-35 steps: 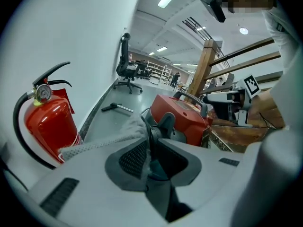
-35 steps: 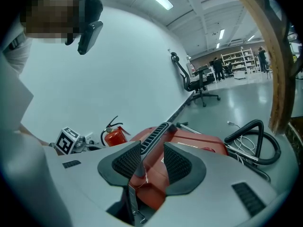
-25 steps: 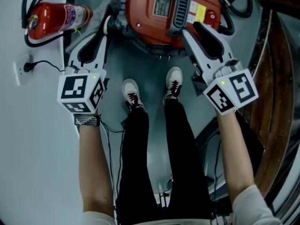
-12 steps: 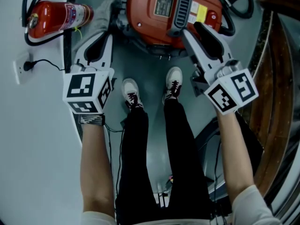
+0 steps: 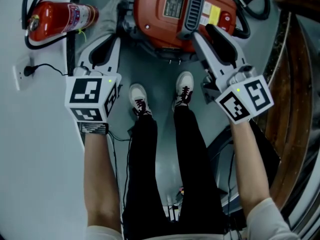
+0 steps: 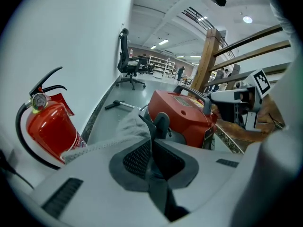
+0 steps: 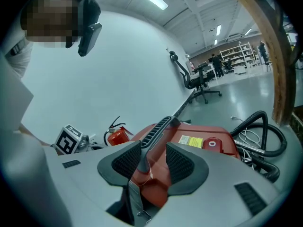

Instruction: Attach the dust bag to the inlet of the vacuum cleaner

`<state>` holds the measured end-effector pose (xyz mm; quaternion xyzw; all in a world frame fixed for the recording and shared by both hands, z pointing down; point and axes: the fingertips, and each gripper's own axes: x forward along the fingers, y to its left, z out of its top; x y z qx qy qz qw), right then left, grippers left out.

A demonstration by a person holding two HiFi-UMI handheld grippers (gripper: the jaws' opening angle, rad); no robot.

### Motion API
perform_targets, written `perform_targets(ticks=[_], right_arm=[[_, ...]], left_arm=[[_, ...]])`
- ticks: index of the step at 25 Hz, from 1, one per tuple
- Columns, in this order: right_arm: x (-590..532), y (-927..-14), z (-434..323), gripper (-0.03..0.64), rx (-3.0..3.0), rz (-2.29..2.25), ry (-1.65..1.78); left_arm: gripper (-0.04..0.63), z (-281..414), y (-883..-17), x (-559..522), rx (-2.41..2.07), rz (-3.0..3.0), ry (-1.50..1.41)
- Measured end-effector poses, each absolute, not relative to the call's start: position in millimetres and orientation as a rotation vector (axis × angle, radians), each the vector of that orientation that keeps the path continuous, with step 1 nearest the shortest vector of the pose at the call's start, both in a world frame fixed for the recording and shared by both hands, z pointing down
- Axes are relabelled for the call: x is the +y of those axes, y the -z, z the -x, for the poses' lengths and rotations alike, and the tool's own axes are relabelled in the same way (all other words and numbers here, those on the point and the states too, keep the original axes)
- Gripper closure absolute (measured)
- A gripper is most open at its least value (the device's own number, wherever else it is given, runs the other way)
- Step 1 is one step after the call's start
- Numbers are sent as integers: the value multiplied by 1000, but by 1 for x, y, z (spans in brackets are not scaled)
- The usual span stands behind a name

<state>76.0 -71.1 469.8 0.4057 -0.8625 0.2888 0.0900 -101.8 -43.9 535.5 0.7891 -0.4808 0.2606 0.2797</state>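
The grey dust bag sits at the red vacuum cleaner's wall side, its cloth pinched tight in the left gripper. The right gripper is narrowly parted, astride the vacuum's handle. A fire extinguisher stands at the floor's wall edge.

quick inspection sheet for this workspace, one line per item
surface: grey floor, the person's shoes on it
job's things: red vacuum on the floor; grey bag beside it, not seen on an inlet
clutter: extinguisher by the wall
tools: left tool shut on the bag; right tool open, jaws either side of the vacuum's handle
cables: black hose looped next to the vacuum; plug in a wall socket
surroundings: white wall, wooden railing, office chair further off
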Motion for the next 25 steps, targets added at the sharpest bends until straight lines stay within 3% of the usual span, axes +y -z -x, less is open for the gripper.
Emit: perform_targets(ticks=[25], right_arm=[[-71,-470,-77,451,-2568,-1182,-885]], left_arm=[[549,106,-528,-39,-1335,-2160,-732]])
